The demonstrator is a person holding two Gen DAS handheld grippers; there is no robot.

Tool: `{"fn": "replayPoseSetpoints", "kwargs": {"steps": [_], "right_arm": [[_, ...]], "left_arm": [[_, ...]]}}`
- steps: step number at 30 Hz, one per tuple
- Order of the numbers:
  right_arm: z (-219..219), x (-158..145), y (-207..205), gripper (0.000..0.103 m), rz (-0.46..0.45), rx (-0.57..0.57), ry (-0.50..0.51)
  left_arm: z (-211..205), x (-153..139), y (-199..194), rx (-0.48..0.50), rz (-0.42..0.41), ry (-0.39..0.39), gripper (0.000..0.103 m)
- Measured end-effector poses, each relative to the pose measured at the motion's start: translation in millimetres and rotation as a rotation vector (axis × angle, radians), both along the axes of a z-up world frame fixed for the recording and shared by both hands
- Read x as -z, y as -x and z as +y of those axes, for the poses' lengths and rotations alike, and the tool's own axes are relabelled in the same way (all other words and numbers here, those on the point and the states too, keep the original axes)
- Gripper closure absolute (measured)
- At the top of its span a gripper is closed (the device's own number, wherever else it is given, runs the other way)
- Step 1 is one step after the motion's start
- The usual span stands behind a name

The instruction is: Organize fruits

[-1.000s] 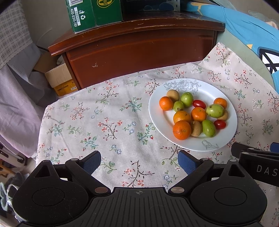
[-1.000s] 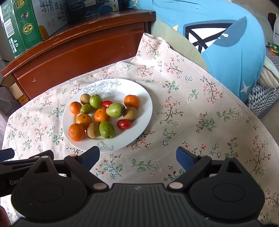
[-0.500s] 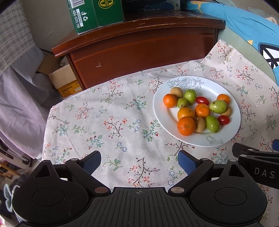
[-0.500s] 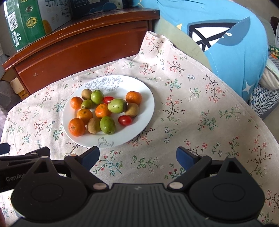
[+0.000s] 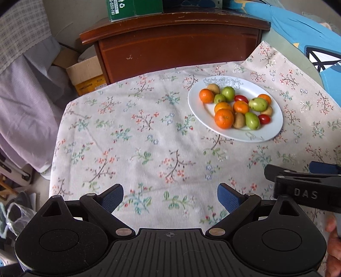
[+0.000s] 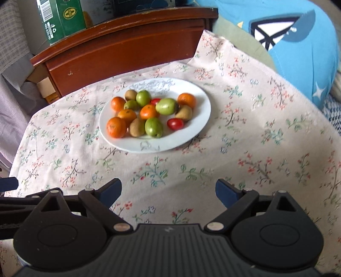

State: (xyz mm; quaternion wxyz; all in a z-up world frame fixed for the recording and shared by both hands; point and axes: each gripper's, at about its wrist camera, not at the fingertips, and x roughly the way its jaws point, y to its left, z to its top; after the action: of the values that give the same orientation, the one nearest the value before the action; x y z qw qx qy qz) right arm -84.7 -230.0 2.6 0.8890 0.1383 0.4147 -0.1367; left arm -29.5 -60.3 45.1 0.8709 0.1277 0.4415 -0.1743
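Your left gripper (image 5: 170, 197) has its blue-padded fingers (image 5: 227, 198) spread wide, nothing between them, hovering over bare floral tablecloth (image 5: 132, 138). Your right gripper (image 6: 168, 191) is the same: fingers (image 6: 223, 192) wide apart, empty, over cloth. In the left view, the right gripper's black body, lettered "DAS", pokes in at the right edge, with your hand (image 5: 333, 245) just visible below it.

Ahead of both grippers and well clear of the fingertips sits the white plate (image 6: 191, 127), flat on the tablecloth, a grey flower print on its far rim. All the fruit is heaped on it. From the right view, the big mandarin (image 6: 116, 127) sits at the near left, with a brown kiwi (image 6: 137, 127) touching it and a green fruit (image 6: 153, 127) just beside that. A cherry tomato (image 6: 175, 124) lies near the right front. Behind them are more mandarins (image 6: 149, 111), a larger green fruit (image 6: 166, 106), another kiwi (image 6: 184, 112) and, at the back, a round green one (image 6: 143, 97). A second tomato is half hidden behind the pile.

From the left view the plate is off to your right, beyond the right finger. Past the cloth's far edge stands a dark wooden cabinet (image 5: 179, 42) with a green carton (image 6: 61, 19) on top. A blue cushion (image 6: 302, 42) lies to the right, a cardboard box (image 5: 87, 74) to the left.
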Motion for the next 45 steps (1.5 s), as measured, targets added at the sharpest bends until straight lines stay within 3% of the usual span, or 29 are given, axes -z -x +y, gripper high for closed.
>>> {"fn": "replayPoseSetpoints", "kwargs": {"steps": [8, 11, 17, 24, 45], "right_arm": [[-7.9, 21.8, 7.2, 0.007, -0.041, 0.055, -0.011], [-8.7, 26.0, 5.1, 0.001, -0.060, 0.044, 0.003], [3.2, 35.6, -6.1, 0.001, -0.045, -0.034, 0.154], [5.7, 42.8, -10.3, 0.000, -0.118, -0.006, 0.189], [4.6, 45.6, -18.1, 0.000, -0.138, 0.020, 0.190]], "left_arm": [[25.6, -2.2, 21.3, -0.021, 0.021, 0.039, 0.007], [32.0, -1.8, 27.4, -0.025, 0.021, 0.039, 0.007], [38.9, 2.0, 35.0, -0.023, 0.034, 0.035, 0.007], [41.4, 7.0, 35.9, -0.028, 0.046, 0.026, 0.007], [37.6, 16.9, 41.3, -0.012, 0.052, -0.009, 0.007]]}}
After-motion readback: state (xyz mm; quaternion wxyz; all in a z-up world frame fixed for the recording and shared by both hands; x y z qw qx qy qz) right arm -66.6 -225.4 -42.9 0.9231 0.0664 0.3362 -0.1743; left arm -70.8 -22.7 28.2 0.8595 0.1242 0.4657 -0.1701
